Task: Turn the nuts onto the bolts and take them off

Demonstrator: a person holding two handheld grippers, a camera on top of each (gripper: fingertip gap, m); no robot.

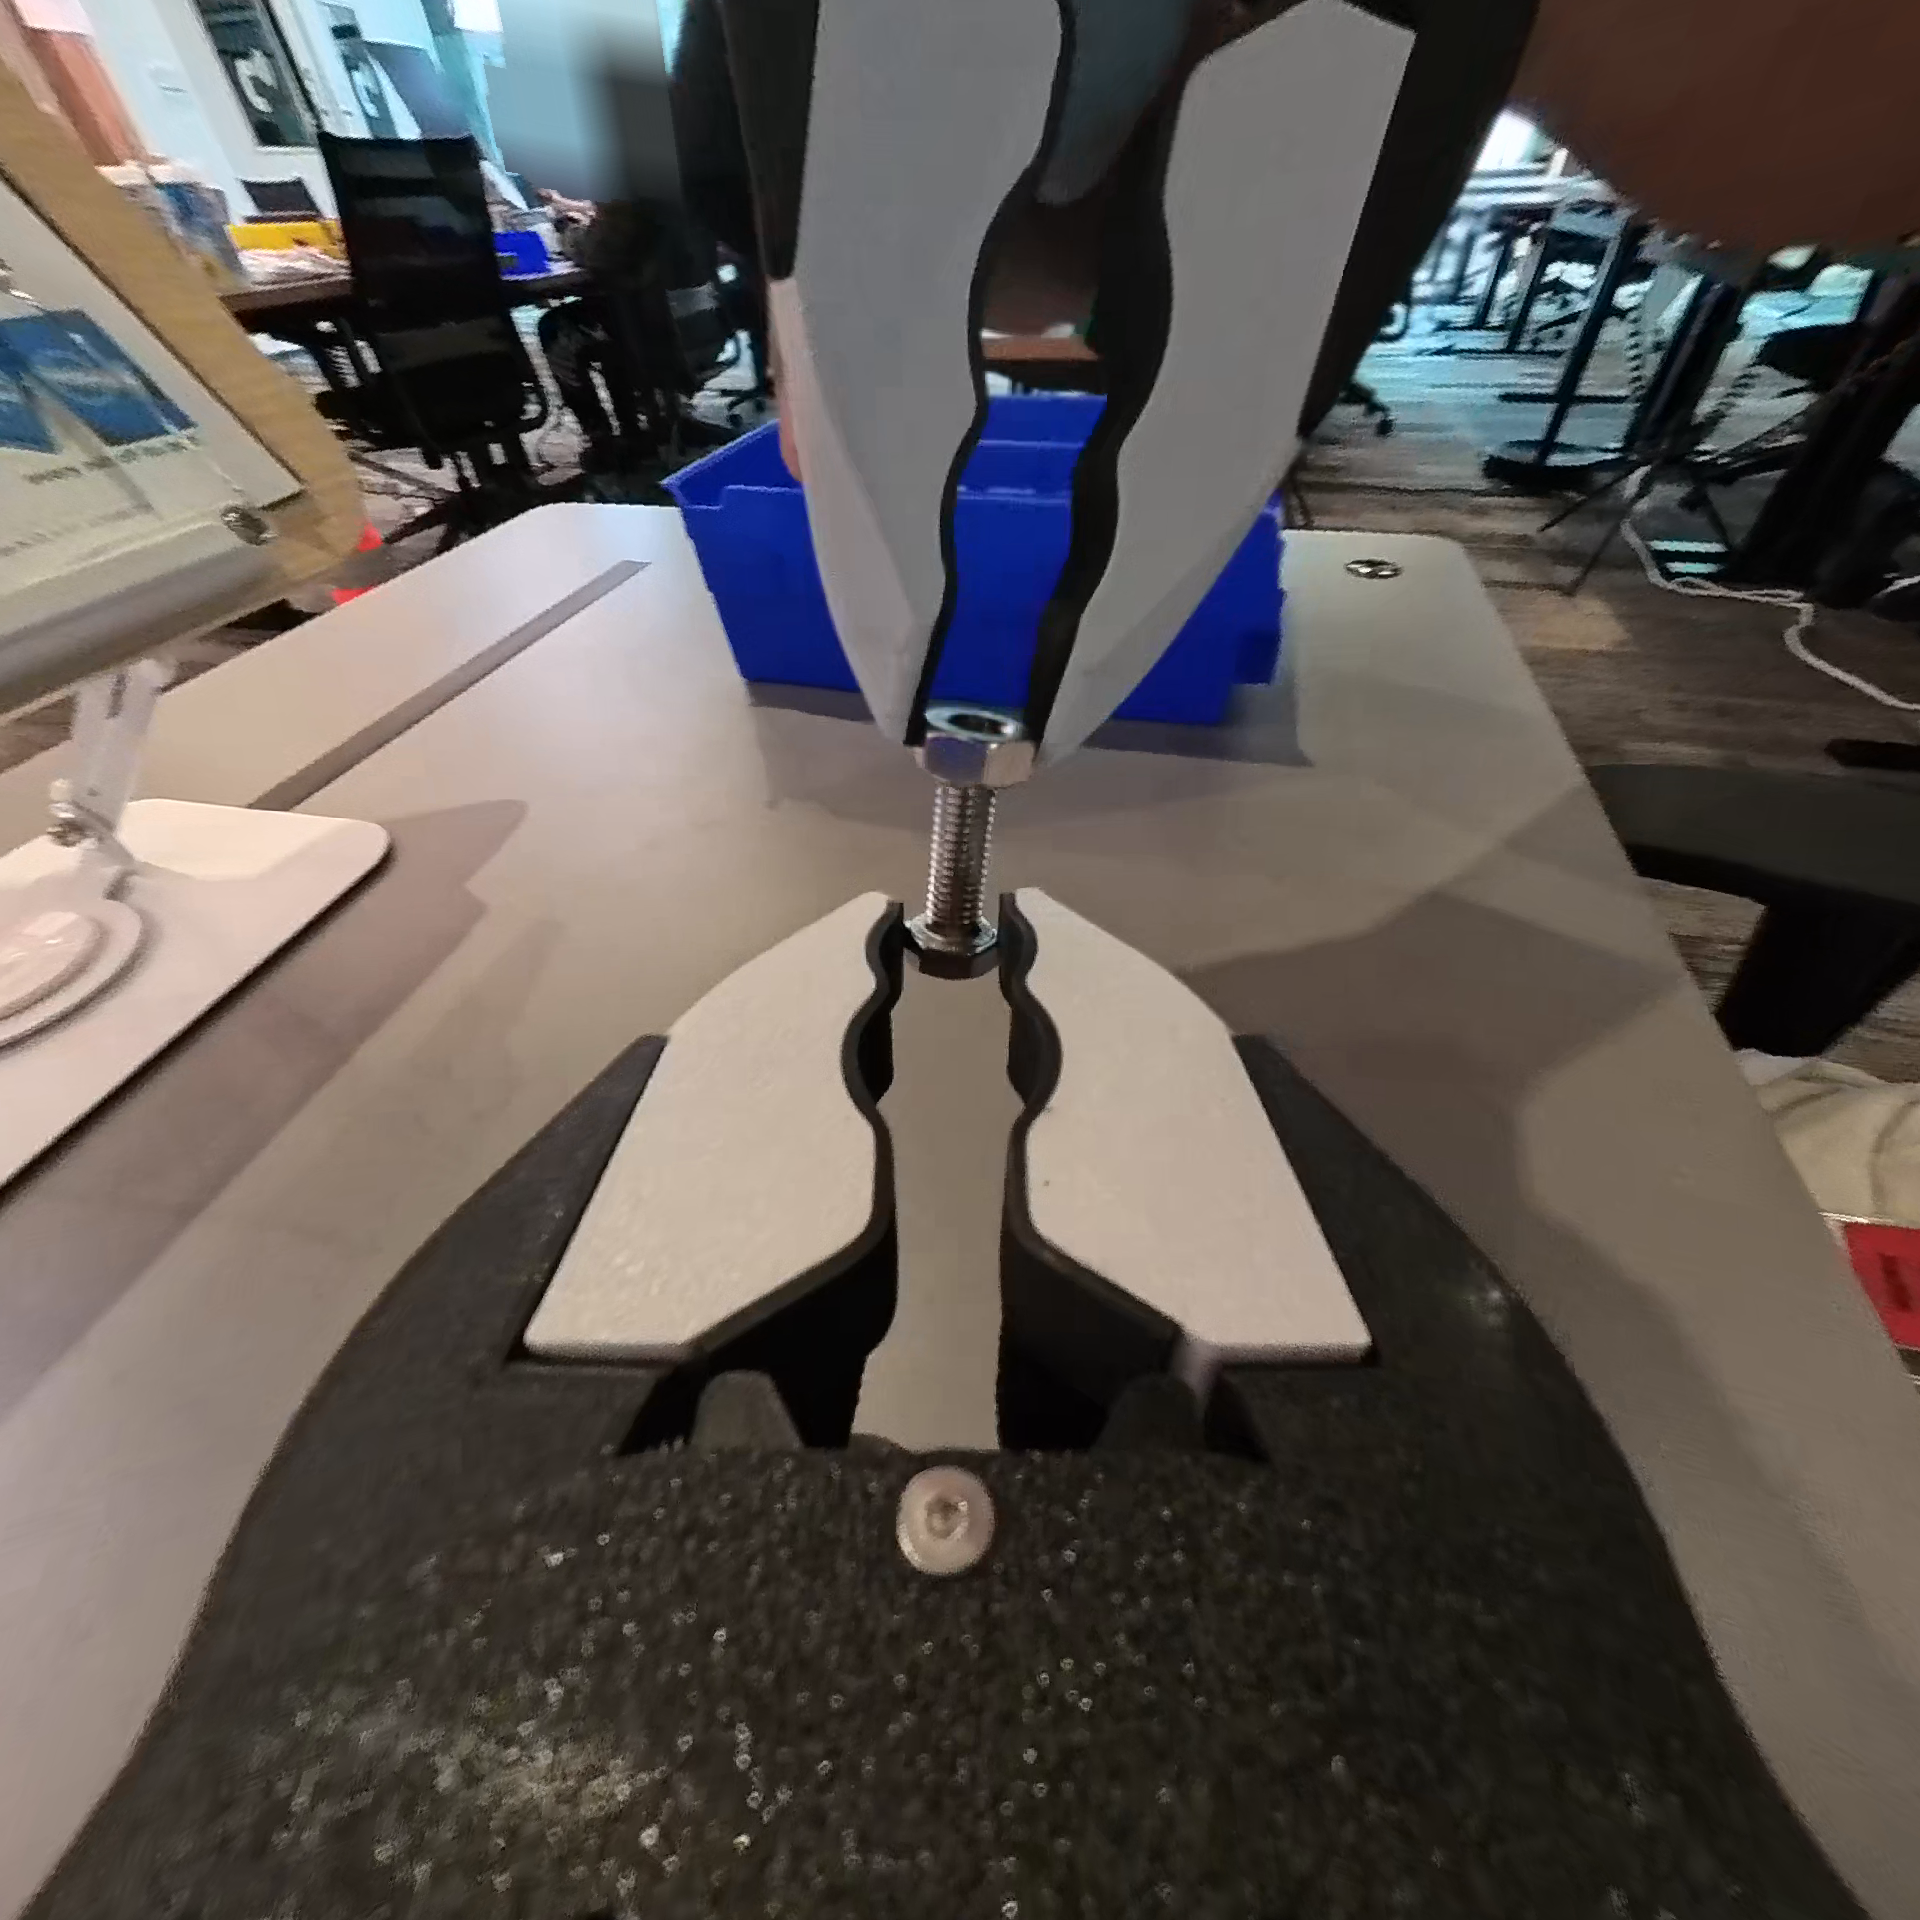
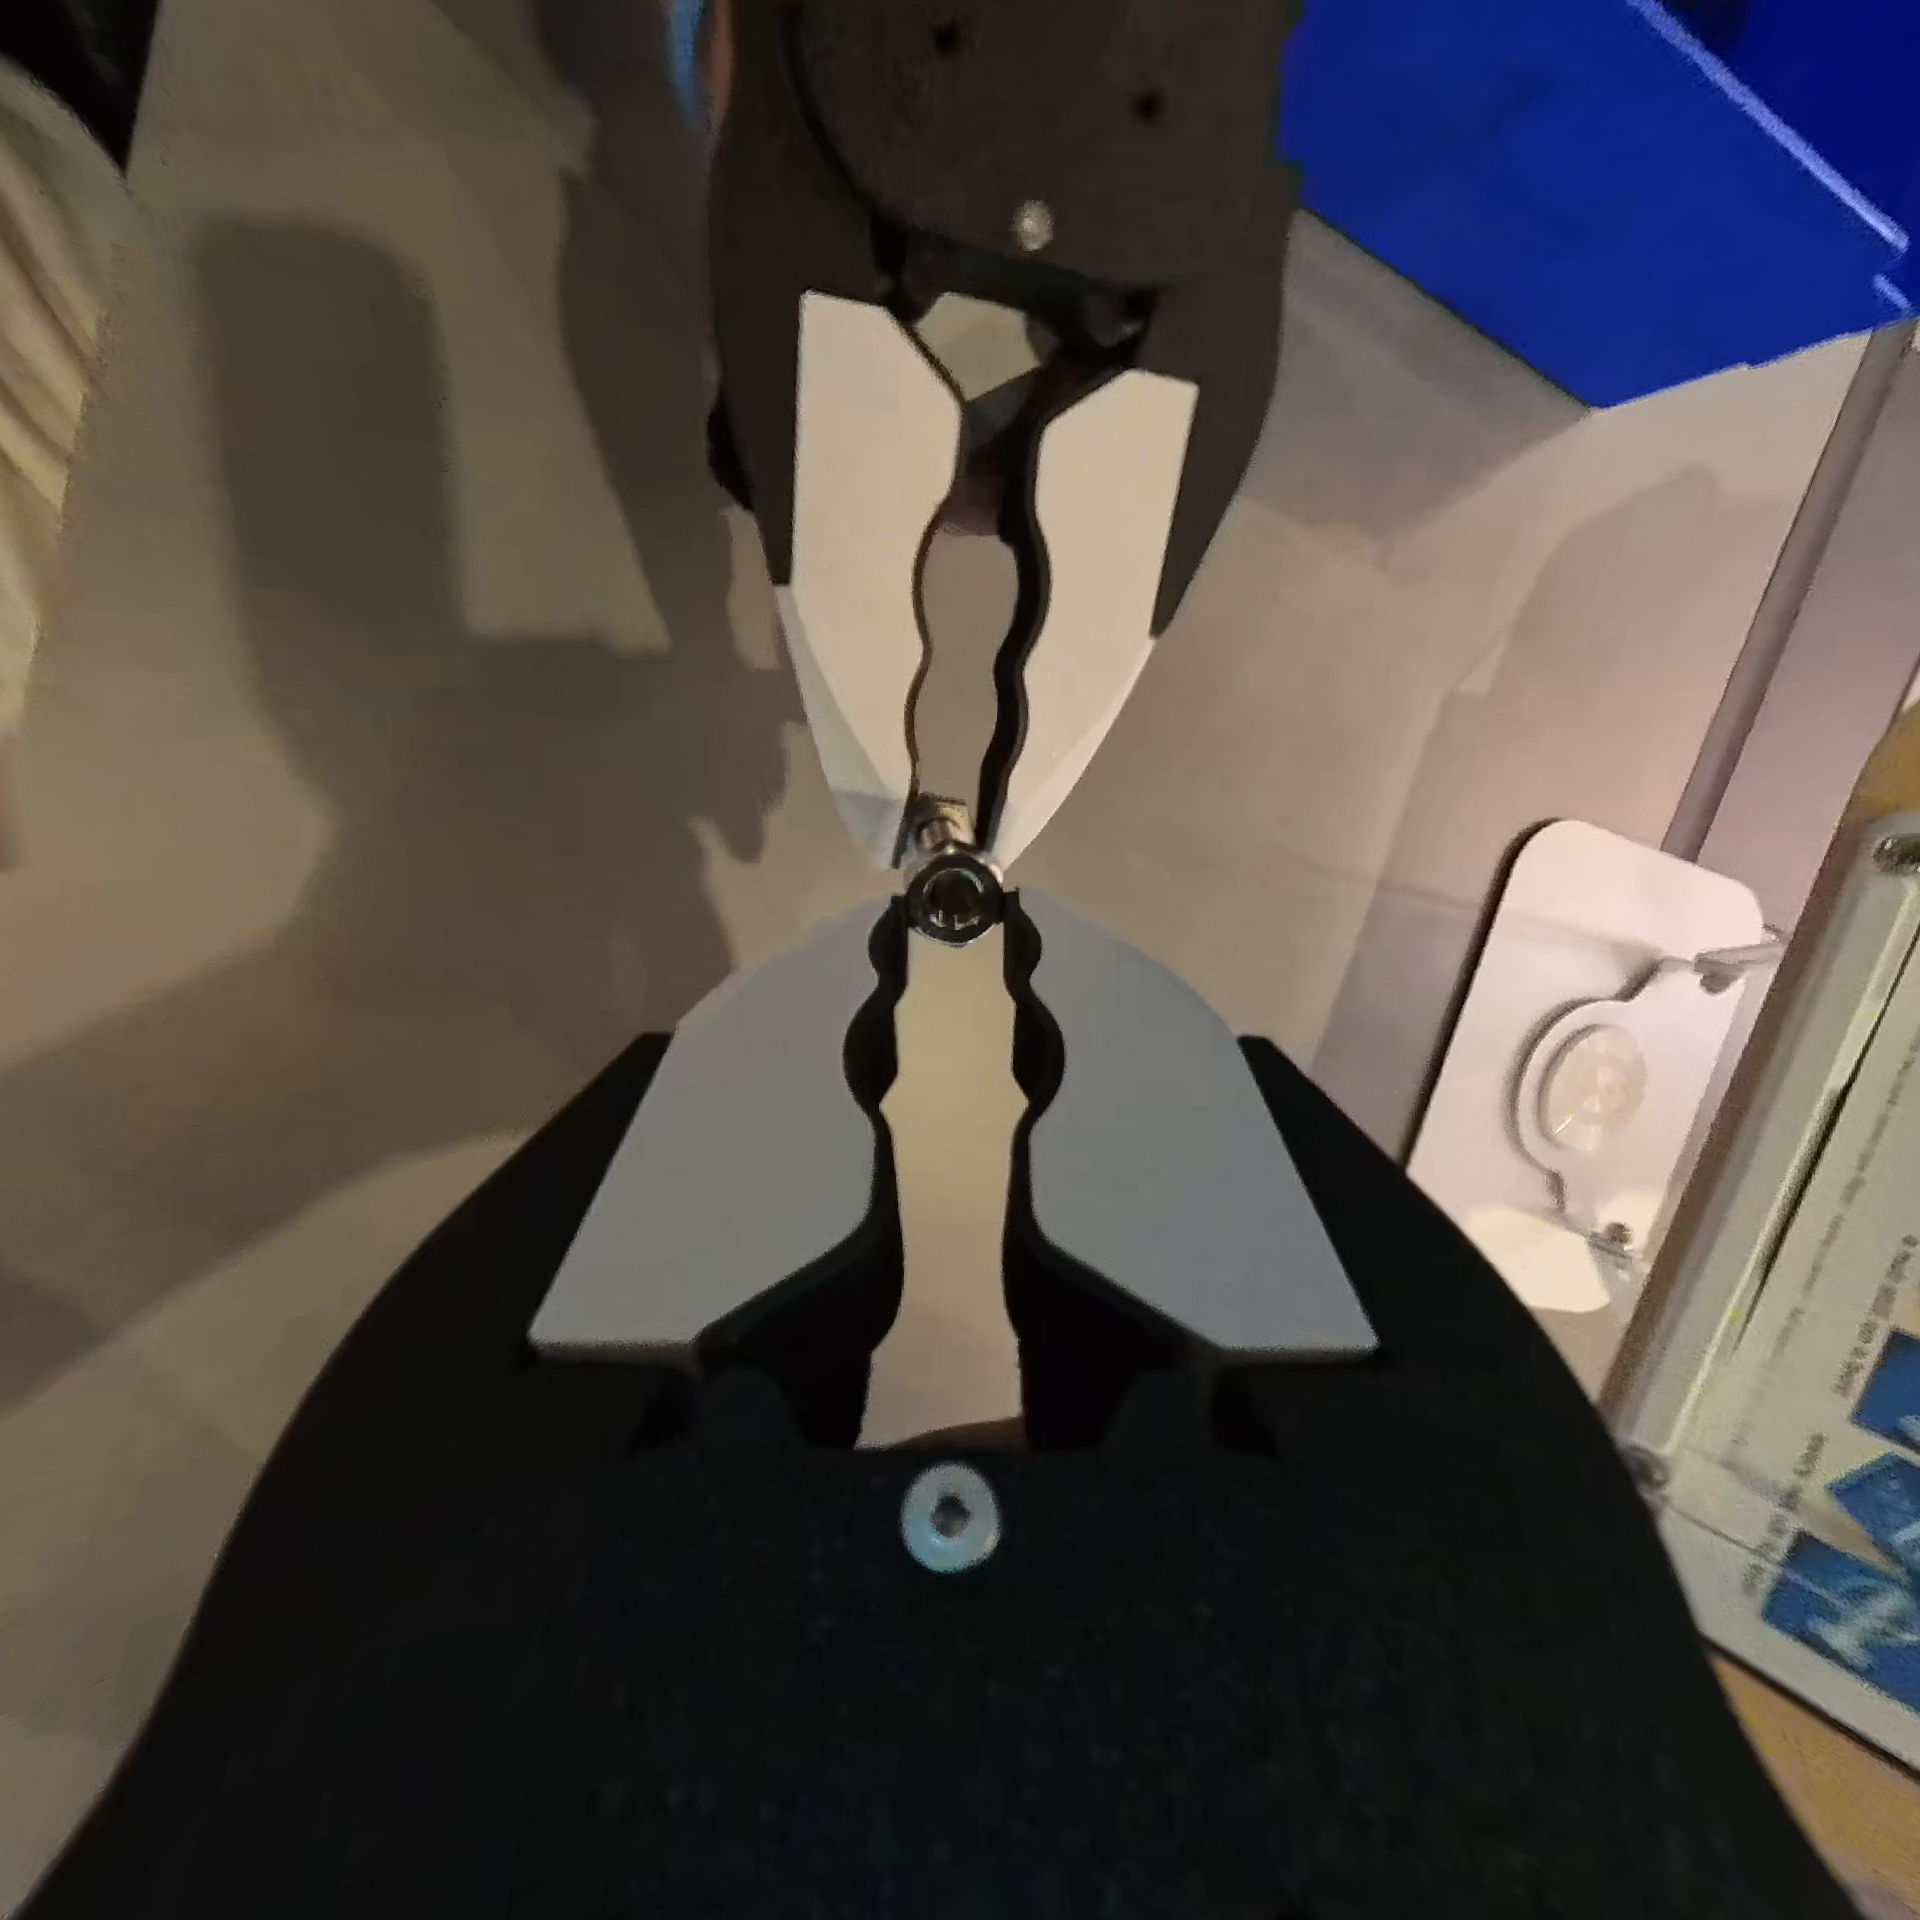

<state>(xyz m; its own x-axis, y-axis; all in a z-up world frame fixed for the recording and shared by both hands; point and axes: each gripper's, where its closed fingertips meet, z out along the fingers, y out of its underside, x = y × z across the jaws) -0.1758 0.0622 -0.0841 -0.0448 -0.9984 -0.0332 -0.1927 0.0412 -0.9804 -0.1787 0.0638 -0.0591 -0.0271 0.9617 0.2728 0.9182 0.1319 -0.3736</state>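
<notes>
A steel bolt (image 1: 961,852) stands upright above the grey table (image 1: 540,748). My left gripper (image 1: 951,940) is shut on the bolt's hex head at its lower end. My right gripper (image 1: 977,743) comes down from above and is shut on a hex nut (image 1: 977,750) at the top of the thread. In the right wrist view I look down the bolt's axis: the nut (image 2: 951,914) sits between my right gripper's tips (image 2: 951,916), and the left gripper (image 2: 935,831) holds the bolt just beyond it. Bare thread shows between nut and head.
A blue plastic bin (image 1: 769,582) stands on the table right behind the grippers, and shows in the right wrist view (image 2: 1558,156). A white stand base (image 1: 208,883) with a framed sign (image 1: 104,436) is at the left. Chairs and desks fill the room beyond. The tips of both grippers are at nearly the same place.
</notes>
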